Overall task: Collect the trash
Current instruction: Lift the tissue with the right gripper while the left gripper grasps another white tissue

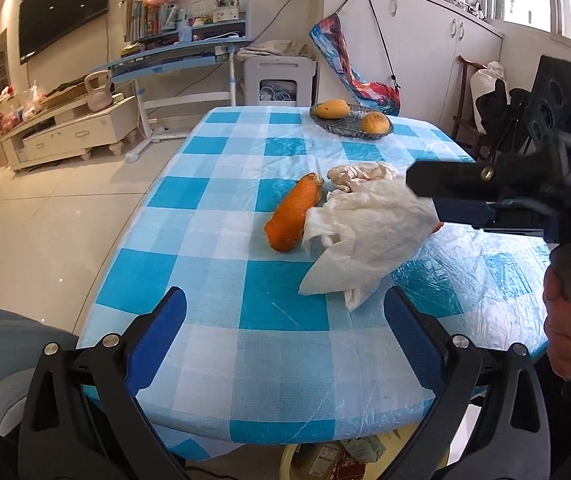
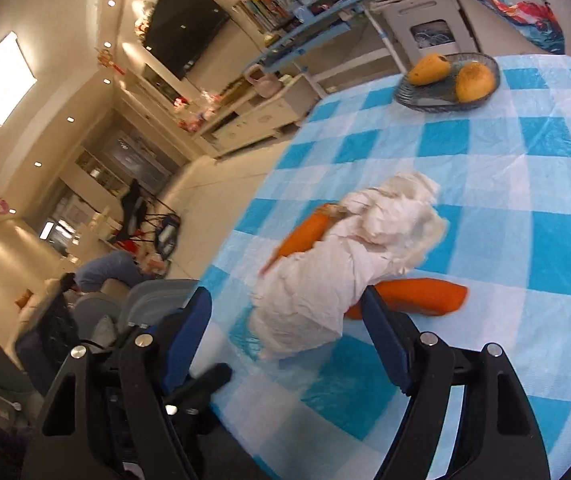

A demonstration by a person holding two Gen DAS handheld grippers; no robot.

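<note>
The left gripper [image 1: 285, 332] is held low over the near edge of the table [image 1: 221, 240], angled downward, jaws spread wide with nothing between them. The right gripper [image 2: 285, 332] is seen from the left wrist view entering from the right, gripped by a hand [image 1: 569, 320] on its handle, its fingers [image 1: 445, 180] reaching just over the tissue [image 1: 369, 236]. Its jaws are parted; in its own view the tissue's near end lies between the fingers, and pad contact cannot be confirmed. The crumpled tissue lies mid-table, draped against an orange peel [image 1: 293, 216]. A second orange piece [image 2: 421, 294] is seen beside the tissue. A bowl [image 1: 349, 124] holding two fruits stands at the far side.
</note>
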